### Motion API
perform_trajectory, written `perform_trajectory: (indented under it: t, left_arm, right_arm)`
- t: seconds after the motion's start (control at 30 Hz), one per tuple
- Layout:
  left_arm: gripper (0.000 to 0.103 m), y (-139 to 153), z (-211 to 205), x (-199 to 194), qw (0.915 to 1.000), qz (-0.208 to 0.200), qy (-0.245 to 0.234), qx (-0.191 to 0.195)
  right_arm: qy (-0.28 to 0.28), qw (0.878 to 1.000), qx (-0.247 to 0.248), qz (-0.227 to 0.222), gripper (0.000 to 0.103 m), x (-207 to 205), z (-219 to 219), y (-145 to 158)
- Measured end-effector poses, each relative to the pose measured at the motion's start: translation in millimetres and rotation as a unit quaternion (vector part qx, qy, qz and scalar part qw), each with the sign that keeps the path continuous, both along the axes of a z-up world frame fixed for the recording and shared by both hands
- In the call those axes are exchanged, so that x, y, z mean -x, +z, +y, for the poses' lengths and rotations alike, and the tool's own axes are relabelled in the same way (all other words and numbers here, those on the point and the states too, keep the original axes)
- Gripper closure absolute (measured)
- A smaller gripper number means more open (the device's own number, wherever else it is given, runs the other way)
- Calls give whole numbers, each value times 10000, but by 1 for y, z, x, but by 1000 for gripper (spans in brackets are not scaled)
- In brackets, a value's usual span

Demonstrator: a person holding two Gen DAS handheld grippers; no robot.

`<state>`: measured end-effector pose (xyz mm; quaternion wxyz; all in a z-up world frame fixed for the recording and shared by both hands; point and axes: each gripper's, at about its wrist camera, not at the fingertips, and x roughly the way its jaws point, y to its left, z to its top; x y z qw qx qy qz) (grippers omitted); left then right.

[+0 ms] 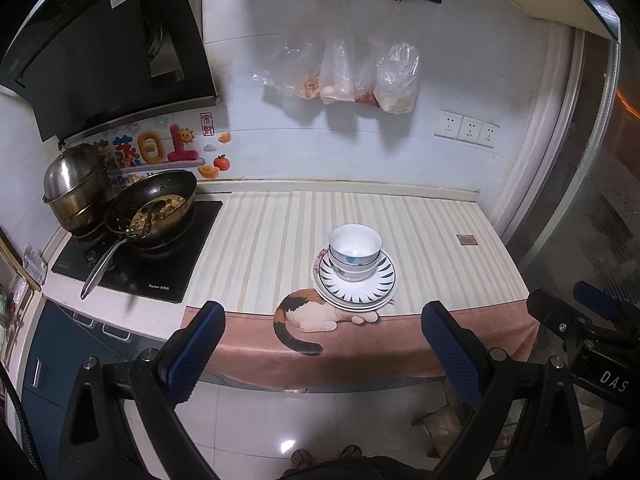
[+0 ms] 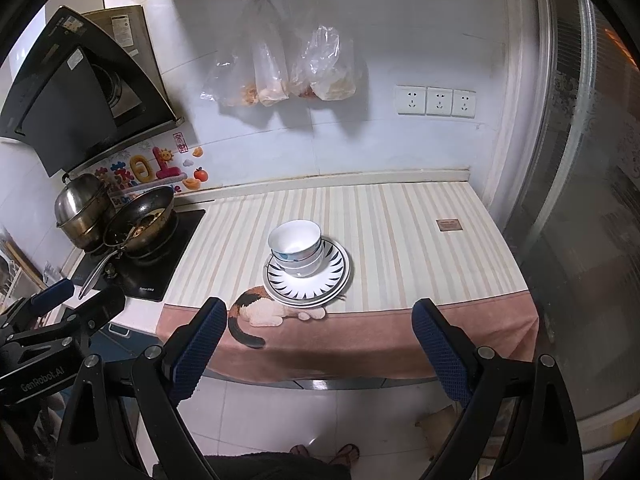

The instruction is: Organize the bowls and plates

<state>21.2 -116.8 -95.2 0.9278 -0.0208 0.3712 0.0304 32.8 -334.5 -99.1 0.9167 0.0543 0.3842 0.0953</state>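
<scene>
Beyond both grippers' wide-apart jaws, stacked bowls (image 1: pixel 353 251) sit on plates (image 1: pixel 356 282).

Stacked bowls (image 1: pixel 354 251) sit on stacked plates (image 1: pixel 354 282) (atop a striped cloth (image 1: pixel 260 248)), beyond the left gripper's (image 1: pixel 322 346) spread fingers (image 1: pixel 197 350).

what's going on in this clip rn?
A person stands at a kitchen counter with a handheld gripper in each hand. The left gripper and right gripper both have their jaws open, hold nothing, and are back from the counter edge. On the striped cat-print cloth, two nested bowls sit on a stack of plates, so the dishes look already gathered. A dirty wok sits on the stove to the left.
</scene>
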Motion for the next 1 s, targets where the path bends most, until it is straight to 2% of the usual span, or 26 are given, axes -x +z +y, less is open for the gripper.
perform_trajectory:
  t: [1.0]
  left_arm:
    - [2,1,9,-1,10000,-36,15,3]
  right_arm:
    - [45,10000,36,-45,7,-6,13,7]
